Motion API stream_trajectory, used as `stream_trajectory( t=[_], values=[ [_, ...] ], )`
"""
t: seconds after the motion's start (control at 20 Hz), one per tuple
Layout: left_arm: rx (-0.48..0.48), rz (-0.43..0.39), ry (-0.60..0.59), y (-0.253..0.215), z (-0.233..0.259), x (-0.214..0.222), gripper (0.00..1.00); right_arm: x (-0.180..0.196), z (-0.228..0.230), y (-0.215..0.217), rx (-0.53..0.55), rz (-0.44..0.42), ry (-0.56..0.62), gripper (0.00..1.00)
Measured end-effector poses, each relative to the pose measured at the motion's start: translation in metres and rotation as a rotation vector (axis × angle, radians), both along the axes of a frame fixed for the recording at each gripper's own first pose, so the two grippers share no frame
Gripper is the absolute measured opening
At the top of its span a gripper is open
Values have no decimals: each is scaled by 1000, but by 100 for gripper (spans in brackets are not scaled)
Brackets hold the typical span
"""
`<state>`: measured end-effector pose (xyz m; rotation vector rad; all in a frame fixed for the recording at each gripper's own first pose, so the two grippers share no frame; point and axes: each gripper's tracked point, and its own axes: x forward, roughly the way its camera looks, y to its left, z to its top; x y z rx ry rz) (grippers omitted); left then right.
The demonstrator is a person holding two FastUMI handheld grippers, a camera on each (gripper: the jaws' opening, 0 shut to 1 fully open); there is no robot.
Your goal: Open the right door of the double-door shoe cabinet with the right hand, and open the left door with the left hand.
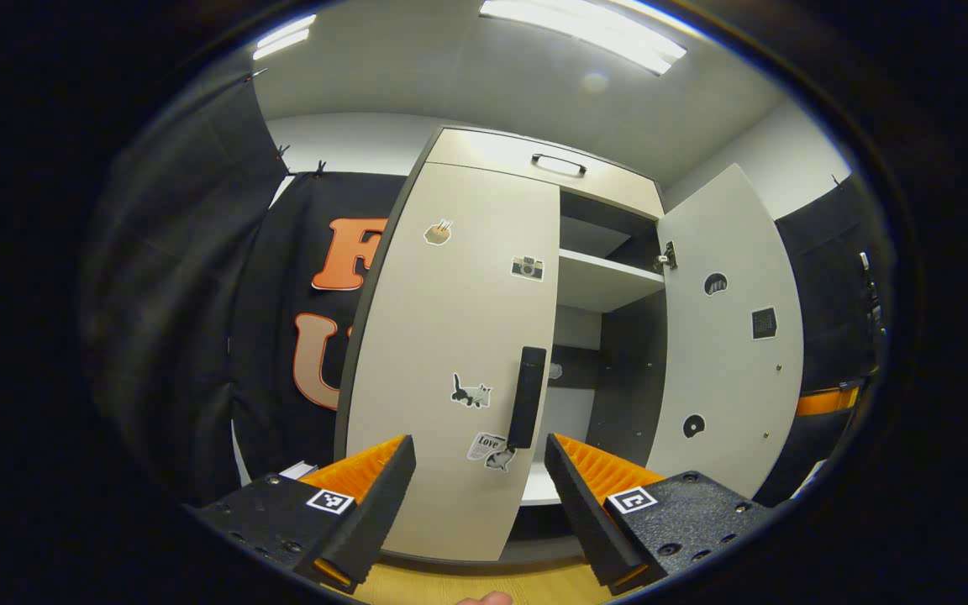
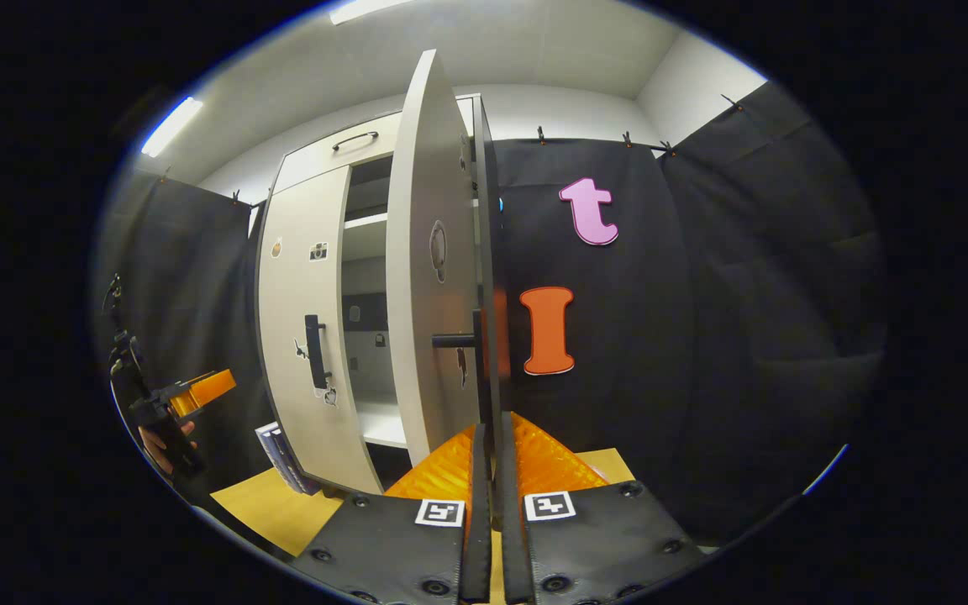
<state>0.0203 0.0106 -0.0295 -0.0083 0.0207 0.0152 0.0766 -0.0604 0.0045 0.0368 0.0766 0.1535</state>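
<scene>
Cabinet right door (image 1: pixel 723 336) is standing open. Left tongs (image 1: pixel 480 487), apart, are nearing the left door's handle (image 1: pixel 527 397); gripping it comes next. Right tongs (image 2: pixel 486 470) are together.

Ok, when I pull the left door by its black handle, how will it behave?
The left door looks a rigid panel, so it likely swings without flexing. Its handle is a slim upright bar; the open left tongs may slip unless squared.

Shoe cabinet (image 1: pixel 450 336) stands on wooden floor (image 1: pixel 467 584); books (image 2: pixel 282 458) beside it.
</scene>
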Motion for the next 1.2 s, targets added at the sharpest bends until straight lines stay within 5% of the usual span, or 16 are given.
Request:
stream_trajectory(
  t=[0.2, 0.25, 0.3, 0.4, 0.65, 0.8, 0.85, 1.2],
  values=[
    [17, -39, -10, -13, 17, 38, 94, -9, 2, -6, -7, -44, -12, 13],
    [11, -49, -1, -17, 18, 48, 94, -10, 2, -7, -10, -50, -15, 22],
    [0, -57, 14, -21, 15, 56, 94, -13, 3, -7, -11, -50, -18, 17],
    [-11, -79, 53, -29, 8, 71, 94, -18, 4, -6, -7, -48, -23, 34],
    [-15, -130, 106, -46, -8, 105, 92, -22, 7, -9, -12, -62, -44, 100],
    [51, -135, 75, -51, -6, 125, 94, -25, 6, -8, -11, -59, -43, 93],
    [80, -123, 77, -49, -9, 135, 94, -24, 5, -9, -16, -62, -43, 100],
    [151, -69, 150, -44, -45, 177, 91, -24, 4, -11, -30, -72, -40, 100]
  ],
)
